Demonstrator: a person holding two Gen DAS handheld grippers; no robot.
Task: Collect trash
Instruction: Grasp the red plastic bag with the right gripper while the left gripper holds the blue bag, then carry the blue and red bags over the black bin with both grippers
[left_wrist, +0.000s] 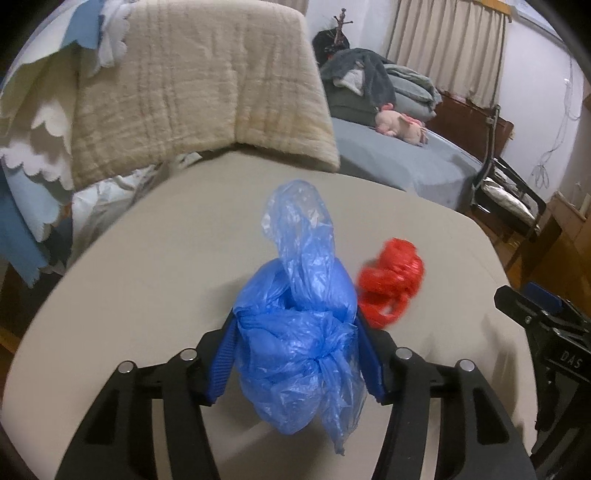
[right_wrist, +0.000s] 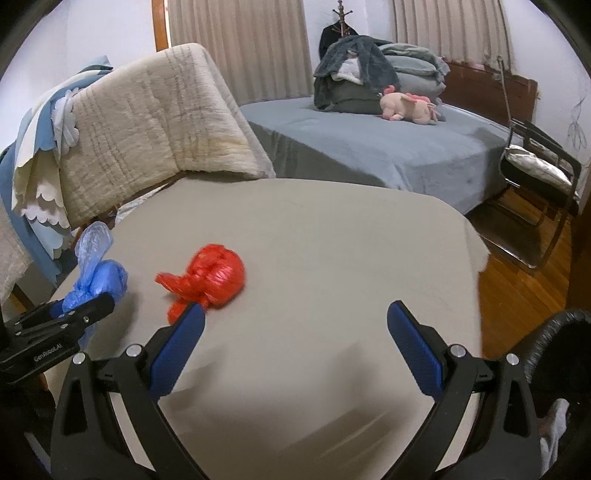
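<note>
While the left gripper (left_wrist: 295, 354) pinches the blue bag (left_wrist: 295, 332) for removal, the right gripper (right_wrist: 295, 332) stands spread beside the red bag (right_wrist: 210, 280), apparently next.

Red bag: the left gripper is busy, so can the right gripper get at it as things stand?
Probably yes: the right gripper is open, the red bag lies just off its left fingertip, and the table between looks bare.

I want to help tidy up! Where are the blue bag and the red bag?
blue bag (left_wrist: 295, 339): left wrist view, on its knotted middle.
red bag (right_wrist: 216, 275): right wrist view, on its round body.
</note>
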